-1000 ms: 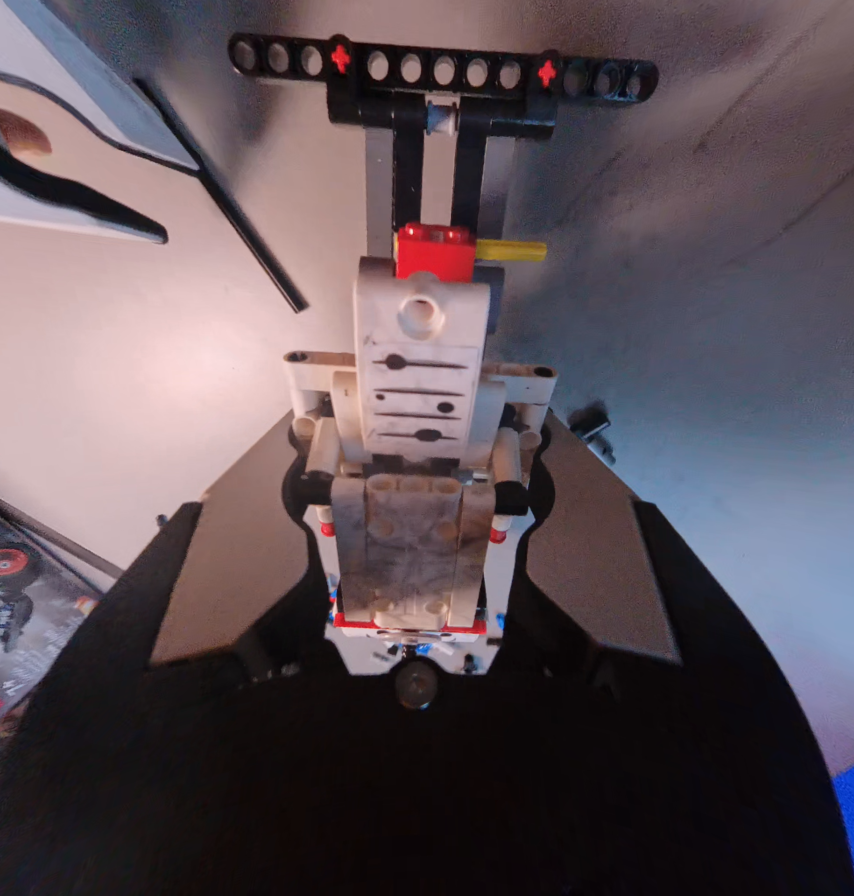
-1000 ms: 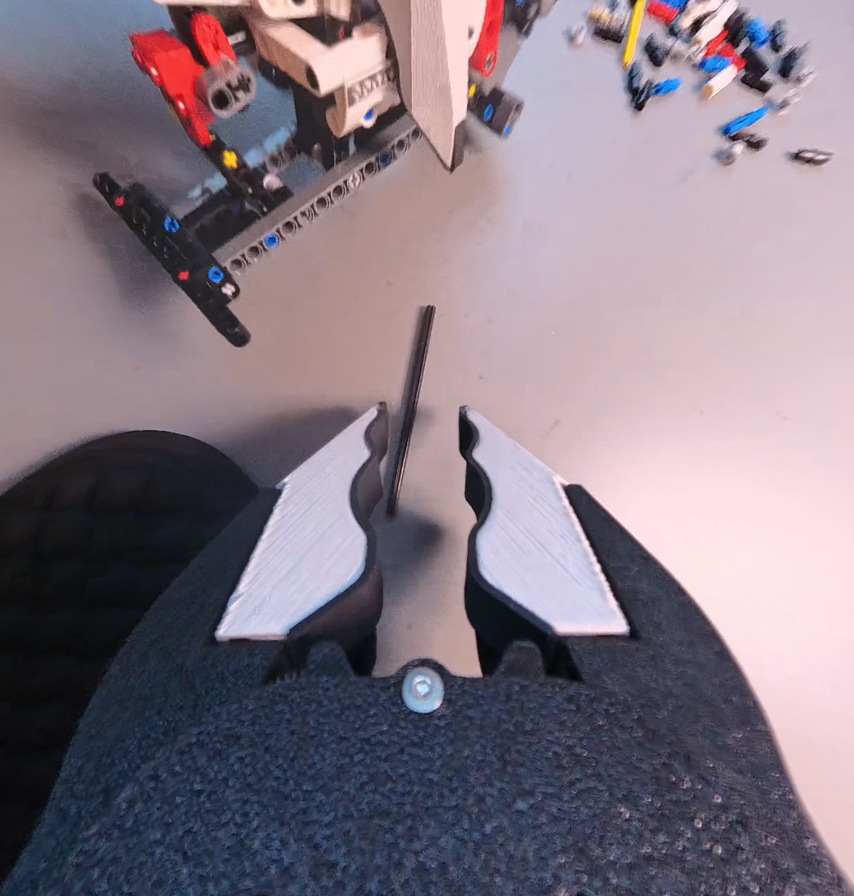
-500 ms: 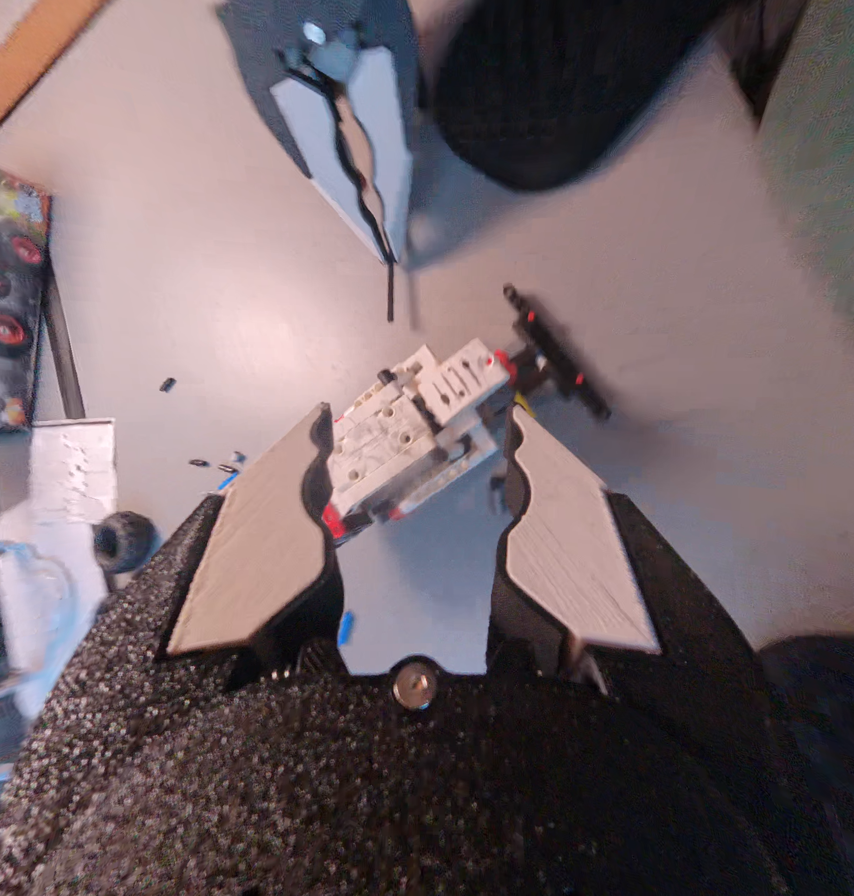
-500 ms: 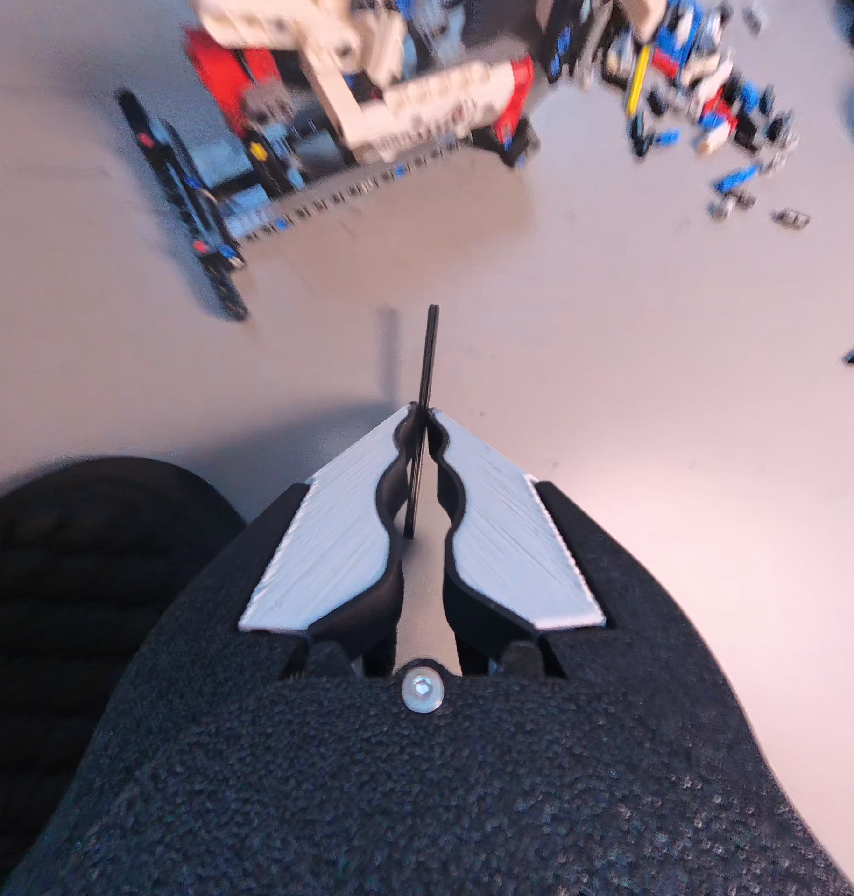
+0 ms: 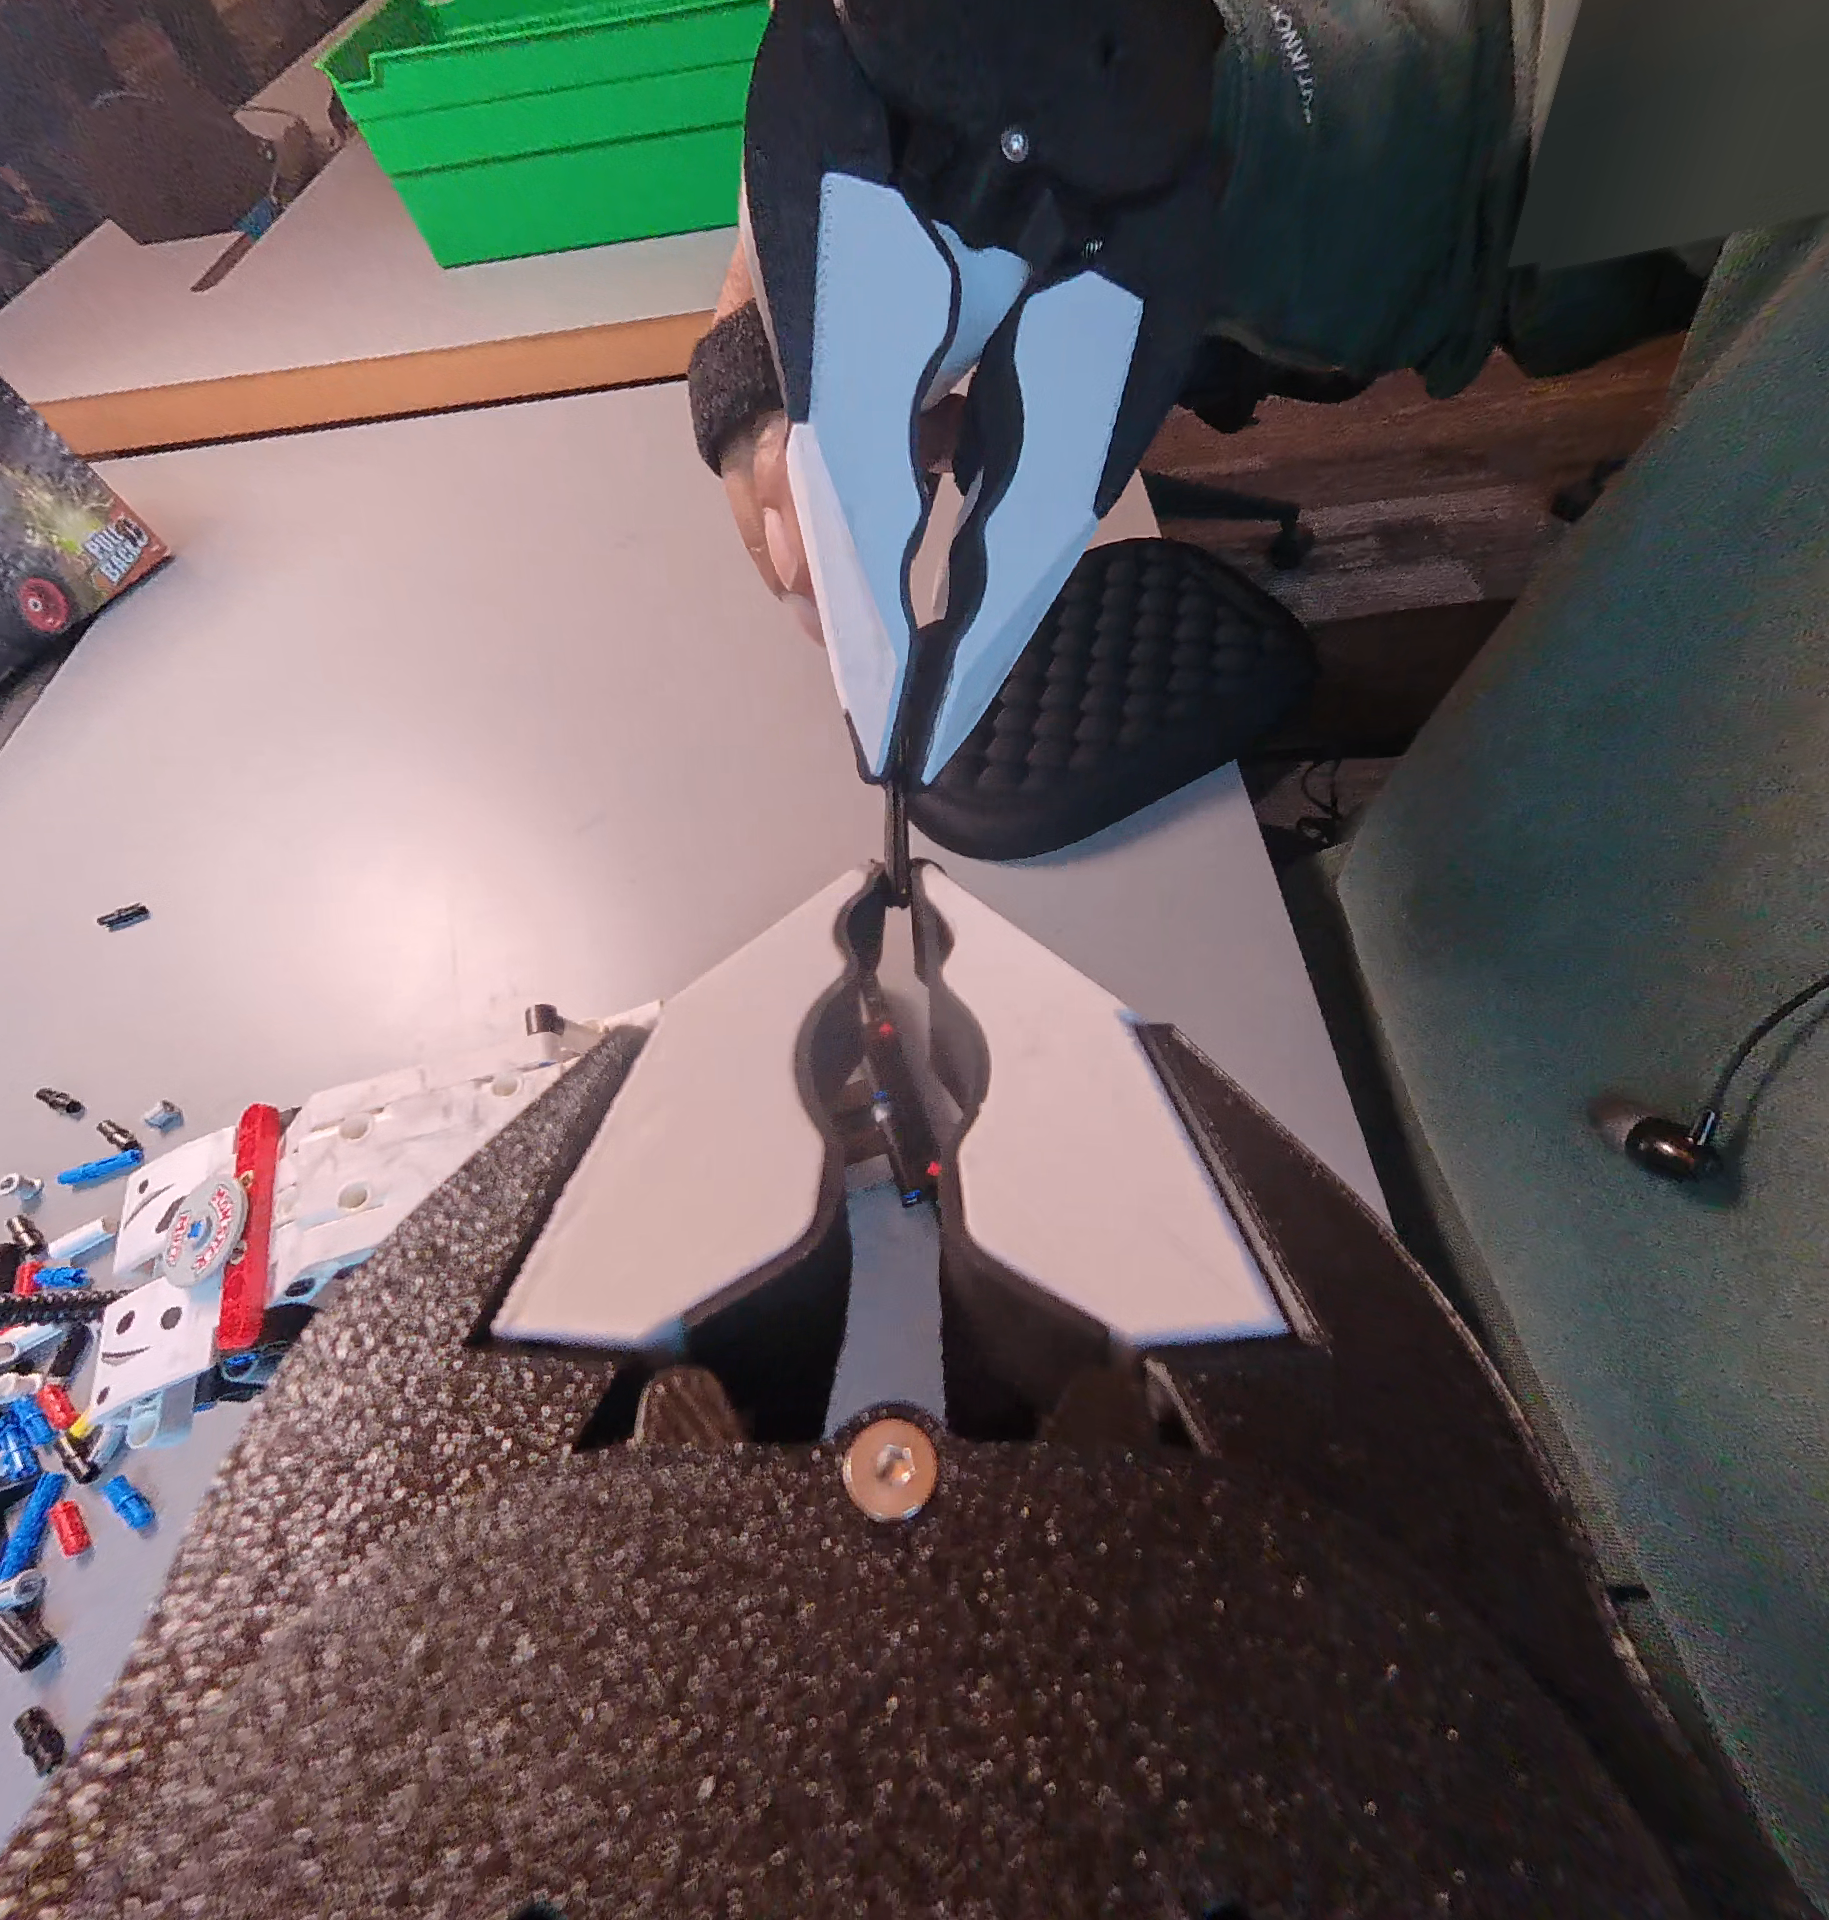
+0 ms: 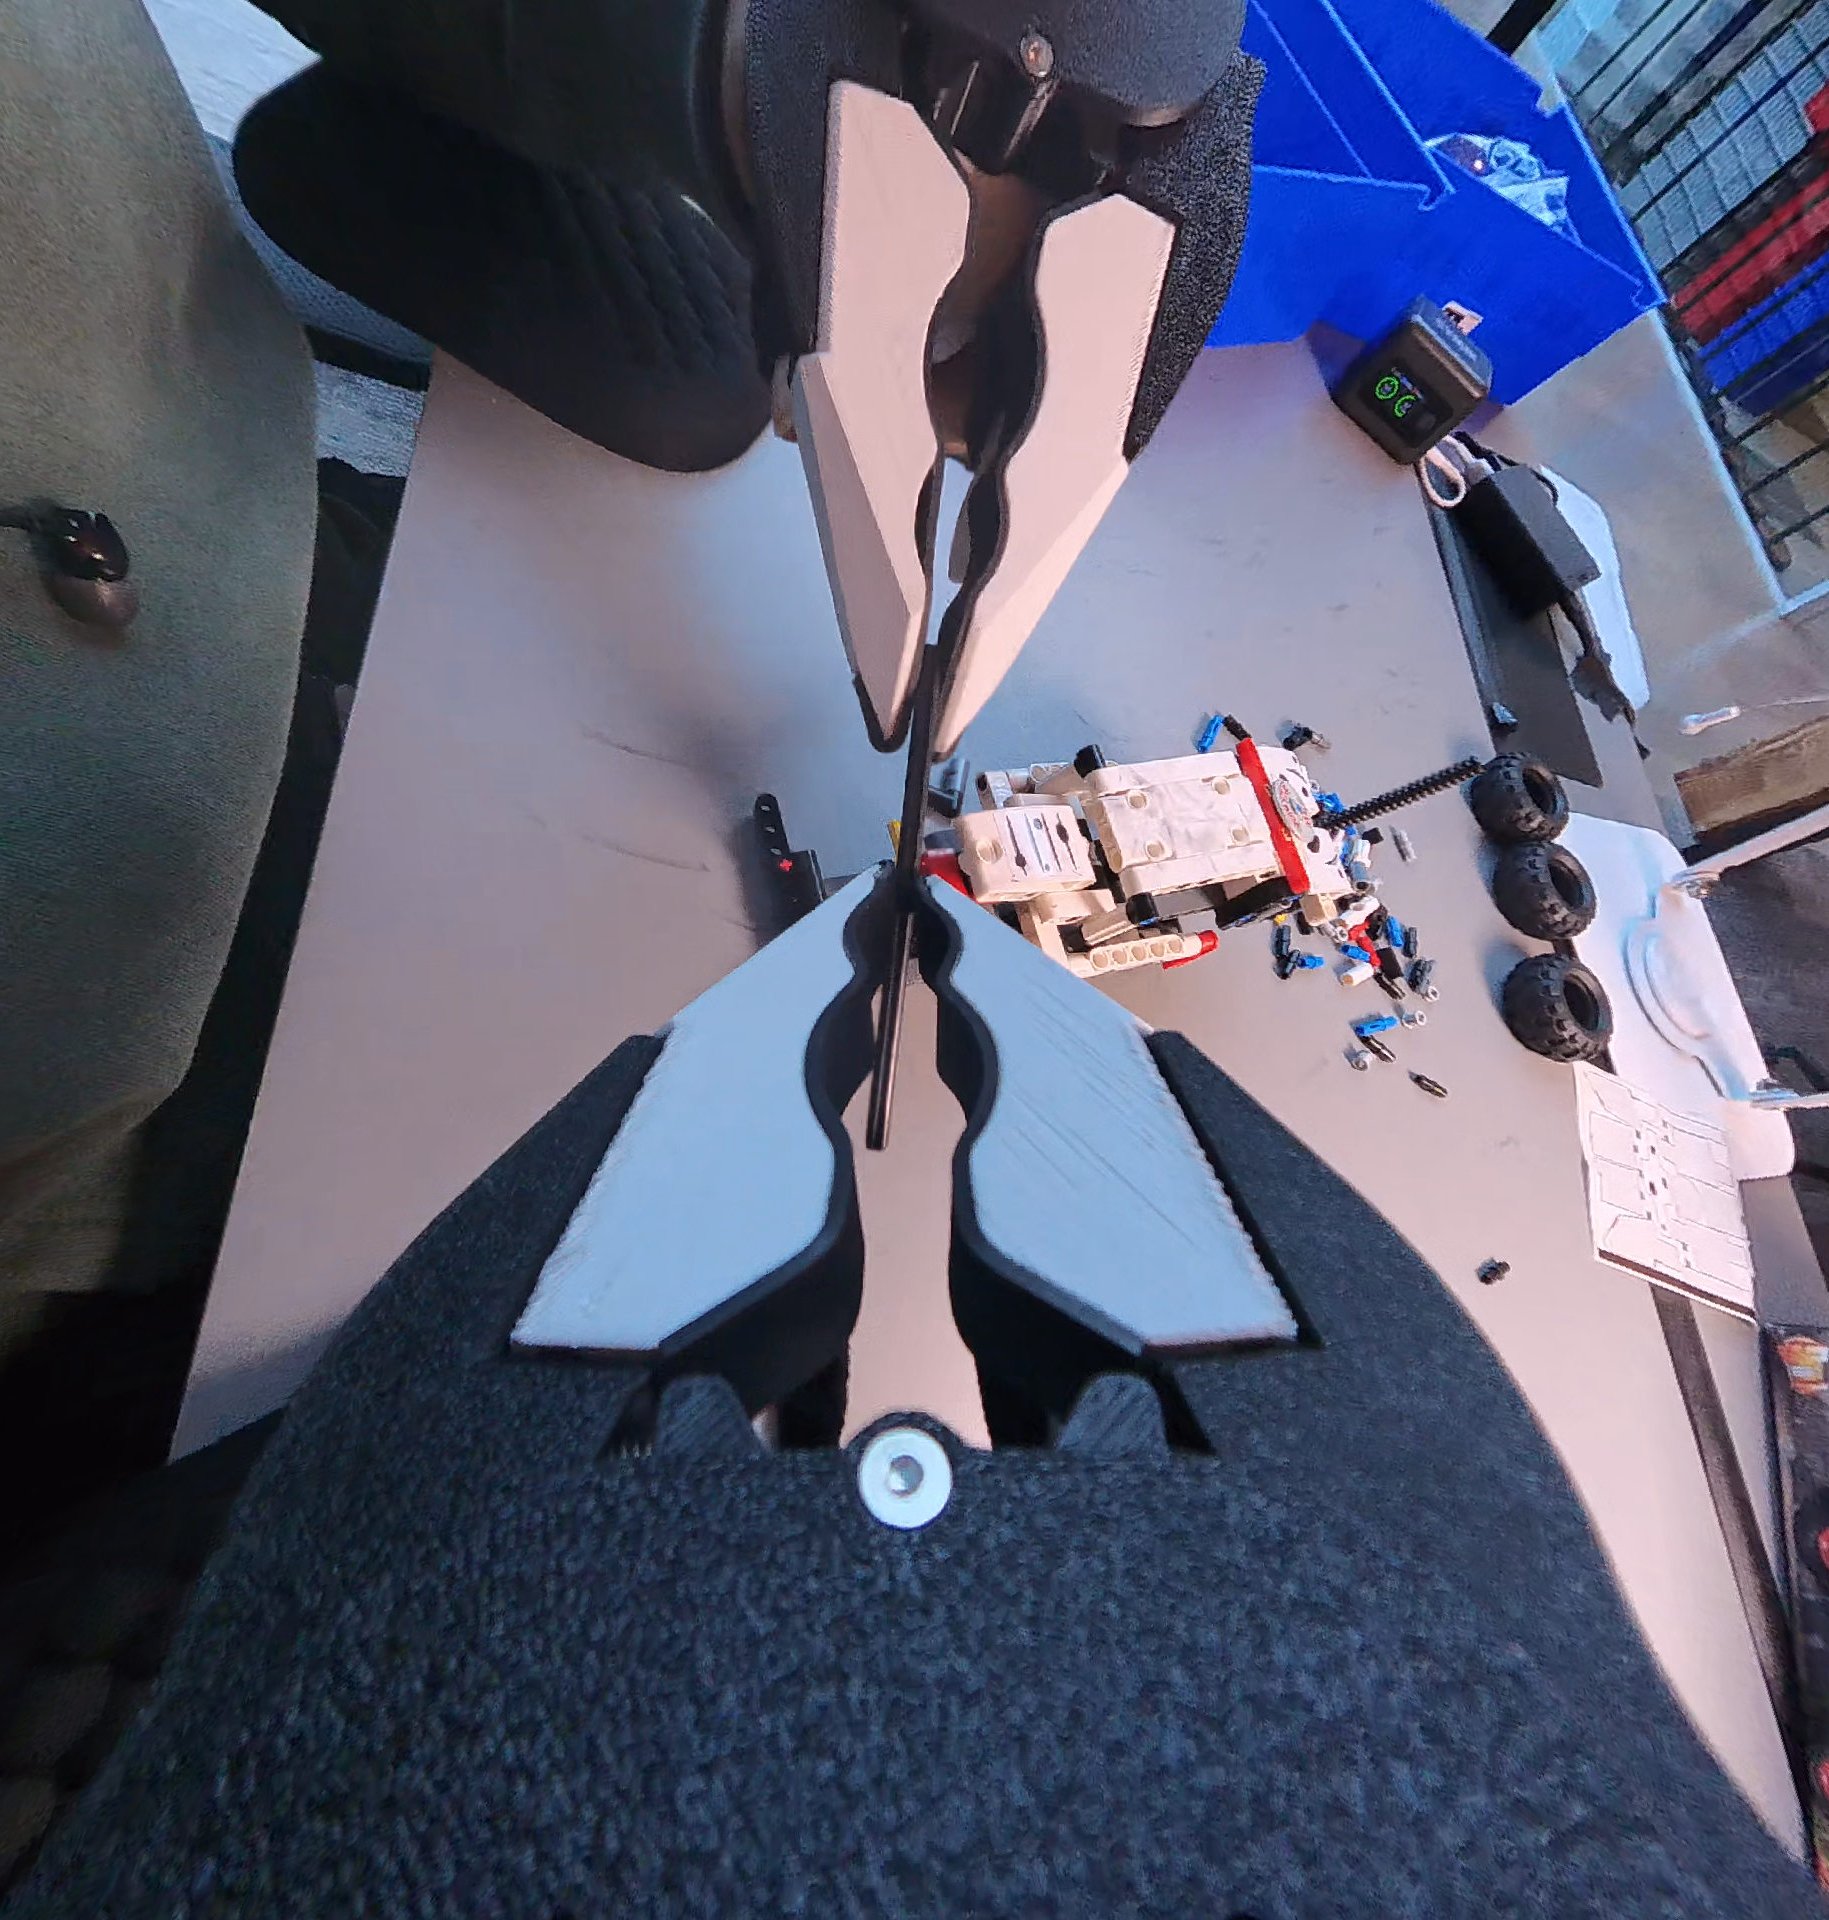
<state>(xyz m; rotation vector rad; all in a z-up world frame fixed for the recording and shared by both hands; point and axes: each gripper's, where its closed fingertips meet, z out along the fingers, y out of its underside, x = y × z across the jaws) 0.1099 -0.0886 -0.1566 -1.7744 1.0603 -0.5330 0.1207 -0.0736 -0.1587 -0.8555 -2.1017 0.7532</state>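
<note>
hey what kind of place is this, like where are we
Probably a workshop or lab bench used for toy building: a pale table with a half-built brick vehicle, loose tyres, and blue storage bins behind.

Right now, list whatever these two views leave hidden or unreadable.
- Black axle: its far end, right wrist view, buried between the left gripper's fingers.
- White model: left wrist view, mostly behind the left gripper's body.
- Loose pieces: right wrist view, too small to identify.
- Printed box: left wrist view, cut by the left edge.
</note>
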